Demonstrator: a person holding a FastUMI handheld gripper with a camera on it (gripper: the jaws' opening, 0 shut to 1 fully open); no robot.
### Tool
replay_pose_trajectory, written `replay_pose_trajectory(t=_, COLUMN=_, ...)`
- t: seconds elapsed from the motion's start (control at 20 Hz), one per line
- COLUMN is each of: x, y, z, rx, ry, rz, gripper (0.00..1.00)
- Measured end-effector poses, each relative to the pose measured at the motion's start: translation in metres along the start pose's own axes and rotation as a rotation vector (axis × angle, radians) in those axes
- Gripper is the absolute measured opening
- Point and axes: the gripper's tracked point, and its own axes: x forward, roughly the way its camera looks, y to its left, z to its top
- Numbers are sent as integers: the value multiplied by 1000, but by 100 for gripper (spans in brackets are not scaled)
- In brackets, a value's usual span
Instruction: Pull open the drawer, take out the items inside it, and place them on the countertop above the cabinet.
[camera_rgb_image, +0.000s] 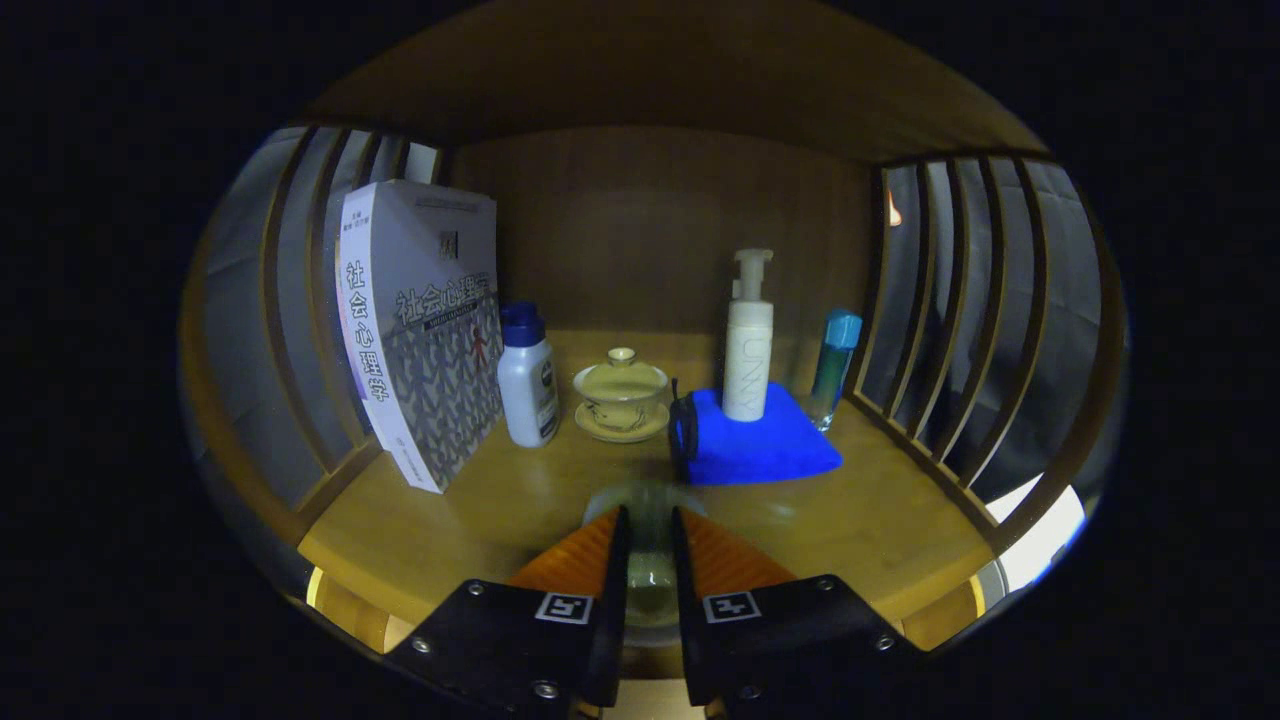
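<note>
Cup (648, 540) pinched between nearly closed fingers (700, 545).

Place: a staged home corner, a wooden cabinet nook (650, 230) in a booth
Sides: slatted wooden screens (300, 330)
Surface: wooden countertop (500, 510)
Household things: a book (425, 320), a white bottle (527, 375), a lidded teacup (621, 390) on a saucer, a pump bottle (749, 340) on a blue cloth (760, 445), a small blue bottle (833, 365)

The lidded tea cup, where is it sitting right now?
In the gripper view, the lidded tea cup stands on its saucer on the wooden countertop, between the white bottle and the blue cloth.
</note>
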Motion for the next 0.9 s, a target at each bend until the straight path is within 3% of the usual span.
replay_pose_trajectory(t=0.15, x=-3, y=-4, z=3, rx=-13, ry=-22, rz=-14, gripper=31)
replay_pose_trajectory(t=0.2, x=-3, y=-2, z=6, rx=-14, ry=-45, rz=-16, gripper=41)
replay_pose_trajectory(t=0.4, x=-24, y=-7, z=21, rx=95, ry=-136, rz=-10, gripper=97)
replay_pose_trajectory(t=0.5, x=-44, y=-8, z=33, rx=142, ry=-205, rz=30, gripper=96)
replay_pose_trajectory(t=0.9, x=-157, y=-22, z=50, rx=157, ry=-413, rz=41, gripper=95)
